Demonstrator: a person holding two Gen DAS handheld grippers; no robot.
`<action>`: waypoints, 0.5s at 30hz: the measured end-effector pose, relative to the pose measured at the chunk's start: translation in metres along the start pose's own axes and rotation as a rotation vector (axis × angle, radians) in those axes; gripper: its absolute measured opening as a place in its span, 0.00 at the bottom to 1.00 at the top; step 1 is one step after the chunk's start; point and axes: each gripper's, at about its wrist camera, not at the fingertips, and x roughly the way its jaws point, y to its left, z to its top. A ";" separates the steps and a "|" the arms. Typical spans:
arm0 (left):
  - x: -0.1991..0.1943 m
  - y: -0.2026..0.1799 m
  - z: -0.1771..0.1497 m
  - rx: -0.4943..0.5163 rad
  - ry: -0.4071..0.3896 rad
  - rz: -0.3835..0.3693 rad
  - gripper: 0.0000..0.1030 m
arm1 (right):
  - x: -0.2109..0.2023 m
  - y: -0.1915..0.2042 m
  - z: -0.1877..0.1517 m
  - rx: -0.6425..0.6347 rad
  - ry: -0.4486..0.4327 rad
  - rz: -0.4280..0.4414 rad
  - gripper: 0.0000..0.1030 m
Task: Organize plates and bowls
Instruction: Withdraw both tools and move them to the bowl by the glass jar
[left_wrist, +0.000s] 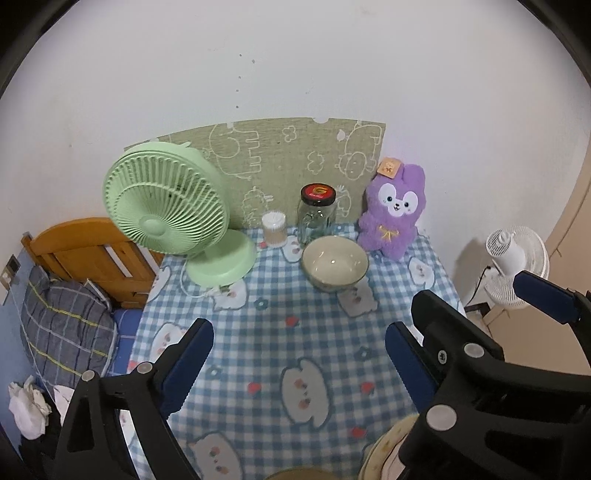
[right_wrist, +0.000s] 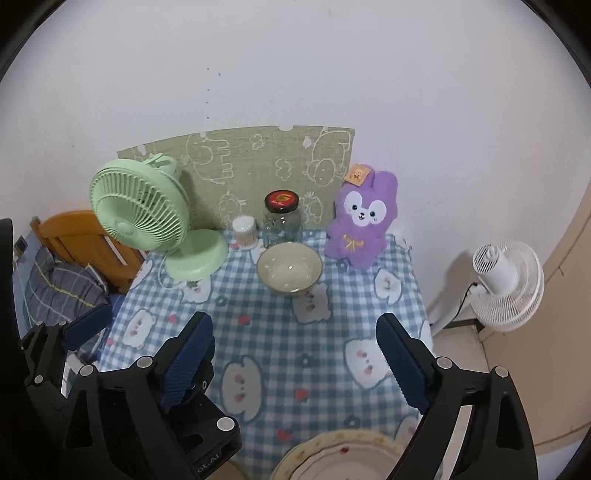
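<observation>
A cream bowl (left_wrist: 335, 263) stands upright at the far middle of the checked table; it also shows in the right wrist view (right_wrist: 289, 267). A cream plate (right_wrist: 343, 458) with a yellow patterned rim lies at the near edge, below my right gripper; its edge shows in the left wrist view (left_wrist: 384, 450). The rim of another round dish (left_wrist: 299, 472) peeks in at the bottom. My left gripper (left_wrist: 299, 354) is open and empty above the near table. My right gripper (right_wrist: 295, 350) is open and empty, beside the left one.
A green desk fan (left_wrist: 170, 206) stands far left. A cotton-swab jar (left_wrist: 274, 229), a glass jar with a black lid (left_wrist: 317, 214) and a purple plush (left_wrist: 393, 214) line the back wall. A white floor fan (right_wrist: 506, 280) stands right of the table. A bed (left_wrist: 74, 295) lies left.
</observation>
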 end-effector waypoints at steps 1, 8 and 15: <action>0.005 -0.003 0.004 -0.005 0.002 0.002 0.93 | 0.007 -0.005 0.005 -0.008 0.004 0.003 0.91; 0.034 -0.025 0.021 -0.031 0.002 0.027 0.93 | 0.038 -0.028 0.022 -0.018 0.005 0.019 0.92; 0.065 -0.037 0.033 -0.060 0.003 0.057 0.93 | 0.076 -0.042 0.036 -0.036 0.019 0.048 0.92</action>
